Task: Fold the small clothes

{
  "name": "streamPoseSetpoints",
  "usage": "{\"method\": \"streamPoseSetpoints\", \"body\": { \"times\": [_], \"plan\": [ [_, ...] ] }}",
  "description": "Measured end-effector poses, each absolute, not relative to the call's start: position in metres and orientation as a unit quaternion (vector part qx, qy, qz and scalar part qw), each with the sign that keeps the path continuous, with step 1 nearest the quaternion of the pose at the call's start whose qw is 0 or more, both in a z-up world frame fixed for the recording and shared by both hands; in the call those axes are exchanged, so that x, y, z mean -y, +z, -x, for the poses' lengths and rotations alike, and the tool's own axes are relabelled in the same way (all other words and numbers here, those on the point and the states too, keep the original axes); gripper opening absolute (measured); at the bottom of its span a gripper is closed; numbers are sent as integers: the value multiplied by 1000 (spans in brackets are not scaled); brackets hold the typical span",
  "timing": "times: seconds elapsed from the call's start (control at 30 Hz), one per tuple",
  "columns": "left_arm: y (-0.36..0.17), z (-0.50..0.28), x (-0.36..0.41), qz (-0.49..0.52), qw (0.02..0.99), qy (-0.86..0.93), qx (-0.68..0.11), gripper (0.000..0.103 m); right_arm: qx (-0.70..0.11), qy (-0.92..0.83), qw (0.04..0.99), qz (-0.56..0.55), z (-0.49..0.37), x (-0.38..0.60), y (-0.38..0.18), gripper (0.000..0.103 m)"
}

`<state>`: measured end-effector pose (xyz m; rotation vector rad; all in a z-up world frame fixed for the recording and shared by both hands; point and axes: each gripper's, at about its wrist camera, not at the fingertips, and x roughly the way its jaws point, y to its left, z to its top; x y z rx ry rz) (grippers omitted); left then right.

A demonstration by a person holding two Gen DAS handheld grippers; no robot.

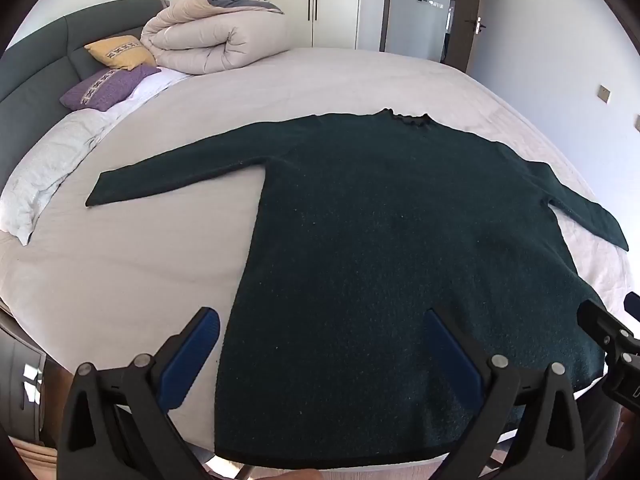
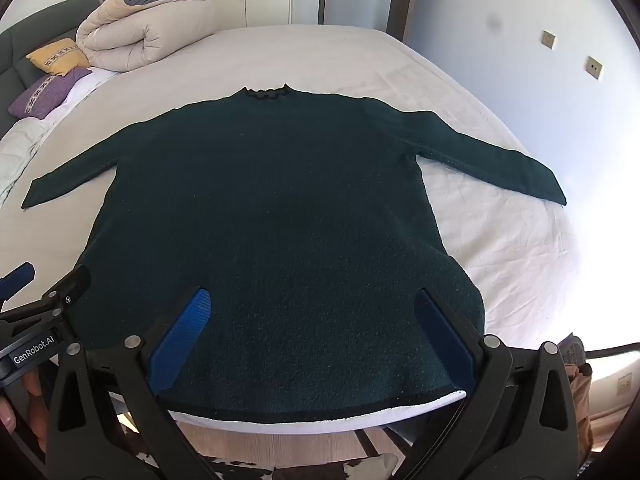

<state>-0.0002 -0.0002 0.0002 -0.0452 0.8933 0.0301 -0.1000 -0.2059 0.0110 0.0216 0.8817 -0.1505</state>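
Bed (image 1: pixel 120 280): sweater (image 1: pixel 380 240) lies flat, sleeves out at 9 and 3 o'clock, hem overhanging the near edge. Left tool (image 1: pixel 324 328) and right tool (image 2: pixel 312 308) hover wide open, empty. Risk: the overhanging hem could drag the sweater floorward.

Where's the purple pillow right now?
In both views the purple pillow lies at the far left on the bed, by the headboard, just in front of the yellow pillow.
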Motion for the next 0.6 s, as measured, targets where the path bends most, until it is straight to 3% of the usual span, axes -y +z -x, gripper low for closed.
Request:
{"method": "streamPoseSetpoints", "body": {
  "times": [0.6],
  "plan": [
    [-4,5,4,23,901,16,-433,103,-429,-72,900,-10,103,204,13,103]
  ]
}}
